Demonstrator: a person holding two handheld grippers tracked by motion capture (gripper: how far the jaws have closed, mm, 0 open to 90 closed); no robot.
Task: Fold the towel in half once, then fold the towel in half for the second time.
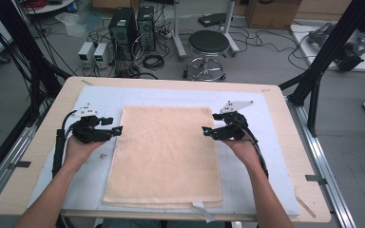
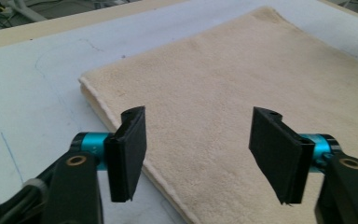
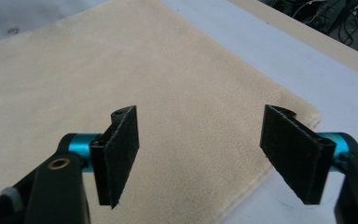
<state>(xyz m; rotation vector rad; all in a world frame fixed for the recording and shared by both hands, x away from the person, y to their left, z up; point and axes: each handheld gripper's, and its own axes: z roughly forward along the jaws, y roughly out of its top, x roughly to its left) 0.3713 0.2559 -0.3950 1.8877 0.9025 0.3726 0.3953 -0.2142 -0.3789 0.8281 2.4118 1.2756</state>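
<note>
1. Object: the beige towel (image 1: 165, 154) lies flat and folded at the centre of the table (image 1: 285, 118), on a white mat (image 1: 95, 102), its long sides running from the near edge toward the far edge
2. Step in hand, as judged: approach to both long sides for a fold
3. Left gripper (image 1: 115, 131): jaws released, wide apart, empty, at the towel's left side
4. Right gripper (image 1: 206, 130): jaws released, empty, at the right side
5. Pose: both hands low, jaws pointing inward
6. Next move calls for lowering each jaw pair over its hem, then clamping
</note>
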